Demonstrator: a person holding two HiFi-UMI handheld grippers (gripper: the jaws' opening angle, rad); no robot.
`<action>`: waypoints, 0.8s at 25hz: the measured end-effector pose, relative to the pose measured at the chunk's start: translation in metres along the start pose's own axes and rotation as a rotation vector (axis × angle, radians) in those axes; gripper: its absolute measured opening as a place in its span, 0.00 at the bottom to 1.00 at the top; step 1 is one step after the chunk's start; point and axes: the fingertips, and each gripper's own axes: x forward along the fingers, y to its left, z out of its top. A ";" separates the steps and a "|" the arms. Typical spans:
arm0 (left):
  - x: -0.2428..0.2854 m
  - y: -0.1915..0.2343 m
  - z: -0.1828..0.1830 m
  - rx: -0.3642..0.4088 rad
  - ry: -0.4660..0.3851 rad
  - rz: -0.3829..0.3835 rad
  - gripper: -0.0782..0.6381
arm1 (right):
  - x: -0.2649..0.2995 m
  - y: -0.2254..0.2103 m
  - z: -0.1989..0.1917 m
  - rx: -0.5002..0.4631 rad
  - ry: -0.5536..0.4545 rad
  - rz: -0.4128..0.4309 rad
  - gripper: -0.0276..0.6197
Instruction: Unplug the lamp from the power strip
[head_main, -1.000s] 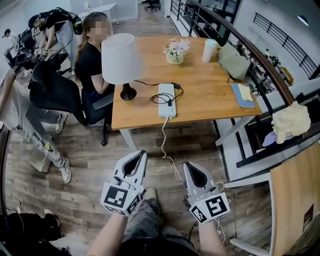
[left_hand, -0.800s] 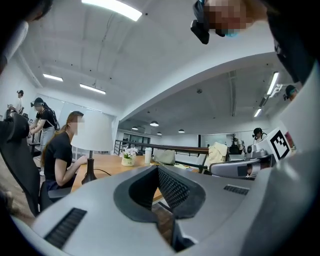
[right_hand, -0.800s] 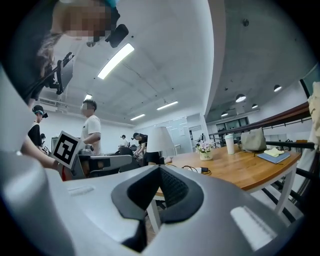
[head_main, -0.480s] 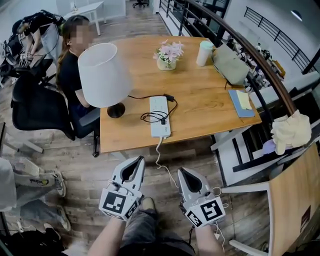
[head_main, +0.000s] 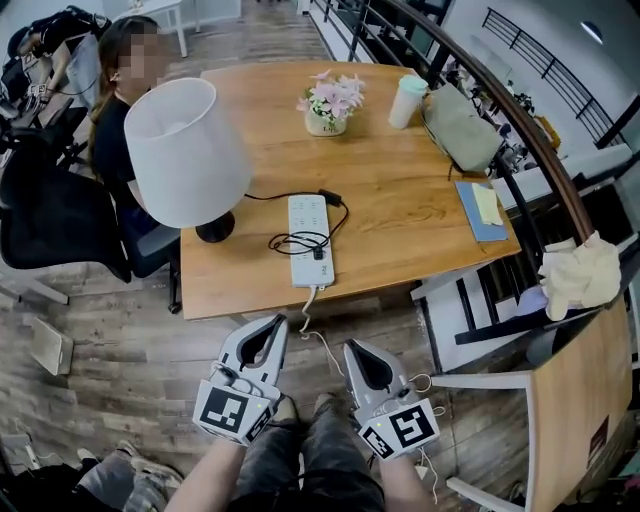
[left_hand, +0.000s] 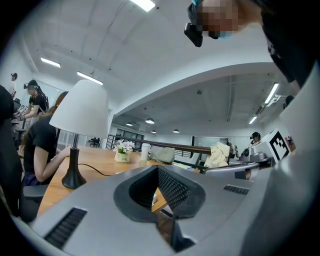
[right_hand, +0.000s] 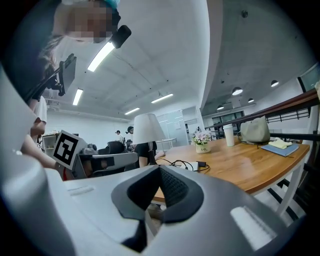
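Note:
A lamp (head_main: 185, 150) with a white shade and a black base stands on the left of the wooden table (head_main: 400, 240). Its black cord runs to a white power strip (head_main: 308, 238) near the table's front edge, where a black plug (head_main: 318, 251) sits beside a coil of cord. My left gripper (head_main: 279, 320) and right gripper (head_main: 350, 346) are side by side over the floor, short of the table's edge, both shut and empty. The left gripper view shows the lamp (left_hand: 80, 112) beyond my left gripper (left_hand: 157, 168). In the right gripper view the power strip (right_hand: 189, 165) lies past my right gripper (right_hand: 160, 168).
A flower pot (head_main: 327, 105), a cup (head_main: 407, 100), a grey bag (head_main: 460, 128) and a blue notebook (head_main: 483, 210) lie on the table's far and right parts. A person (head_main: 115, 130) sits at its left side by a black chair (head_main: 50, 215). The strip's white cable (head_main: 312, 325) hangs to the floor.
Both grippers have moved forward toward the table's front edge, still shut. The table, lamp and power strip now sit nearer and larger in the head view.

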 end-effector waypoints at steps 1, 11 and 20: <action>0.003 0.001 -0.001 -0.002 0.001 0.000 0.10 | 0.003 -0.001 -0.001 0.000 0.004 0.005 0.05; 0.037 0.016 -0.009 0.017 -0.006 0.005 0.10 | 0.046 -0.018 -0.013 -0.045 0.039 0.069 0.05; 0.074 0.026 -0.034 0.078 0.097 0.012 0.10 | 0.086 -0.040 -0.023 -0.090 0.085 0.104 0.05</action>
